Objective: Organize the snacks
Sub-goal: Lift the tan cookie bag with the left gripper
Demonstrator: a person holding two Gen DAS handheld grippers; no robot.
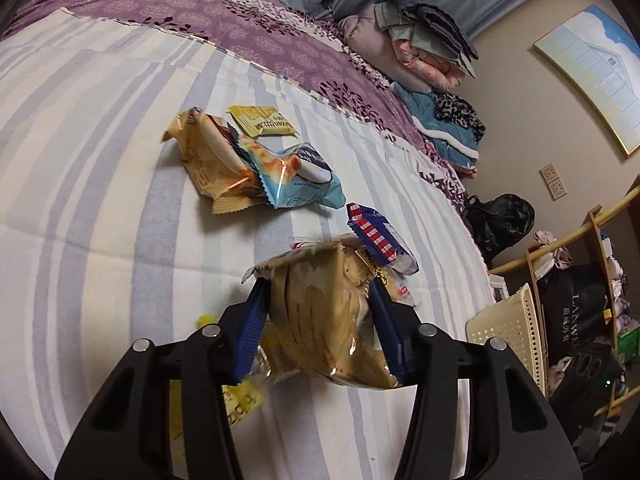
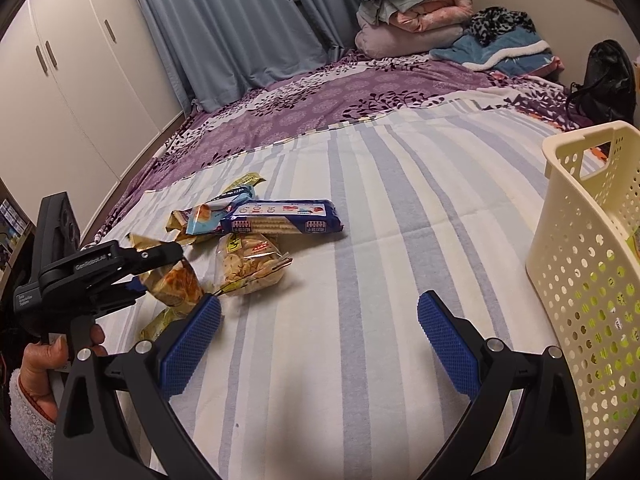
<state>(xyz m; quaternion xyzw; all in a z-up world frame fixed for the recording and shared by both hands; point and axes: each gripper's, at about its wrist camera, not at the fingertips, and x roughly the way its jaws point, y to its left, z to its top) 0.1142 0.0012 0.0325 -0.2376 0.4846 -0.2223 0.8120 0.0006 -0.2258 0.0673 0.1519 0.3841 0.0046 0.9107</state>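
A bed (image 2: pixel 360 320) covered by a white sheet with grey-blue stripes is carrying the things, a purple floral quilt (image 2: pixel 320 108) lying beyond the sheet. Resting on the sheet are a long blue cracker packet (image 2: pixel 286 217), a clear bag of pale crisps (image 2: pixel 250 266), crumpled tan and light-blue wrappers (image 1: pixel 256 168), a small yellow sachet (image 1: pixel 262 121) and a cream perforated plastic basket (image 2: pixel 580 264). Folded blankets (image 2: pixel 416 8) are lying stacked at the far end.
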